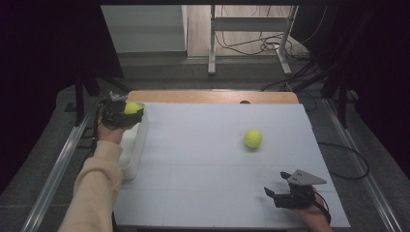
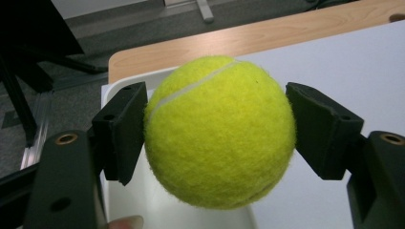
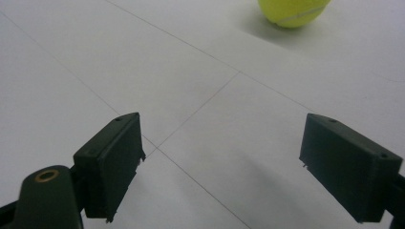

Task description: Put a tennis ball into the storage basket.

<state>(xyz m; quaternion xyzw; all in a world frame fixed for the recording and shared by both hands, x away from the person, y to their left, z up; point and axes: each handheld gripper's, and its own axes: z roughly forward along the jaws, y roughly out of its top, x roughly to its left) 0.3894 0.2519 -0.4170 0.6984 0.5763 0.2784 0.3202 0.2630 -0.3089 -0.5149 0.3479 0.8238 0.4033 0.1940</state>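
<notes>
White tabletop [image 1: 203, 159] under dim light, and the left gripper [image 1: 121, 113] has its jaws clamped on a tennis ball [image 2: 219, 131] directly above the white bin [image 1: 135, 145], while the right gripper [image 1: 285, 195] waits wide open and empty, second ball [image 1: 253, 138] ahead.

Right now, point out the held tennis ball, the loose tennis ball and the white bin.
held tennis ball [image 2: 219, 133], left gripper view, middle of its felt.
loose tennis ball [image 1: 253, 138], high view, its centre.
white bin [image 1: 138, 140], high view, right-hand wall.
</notes>
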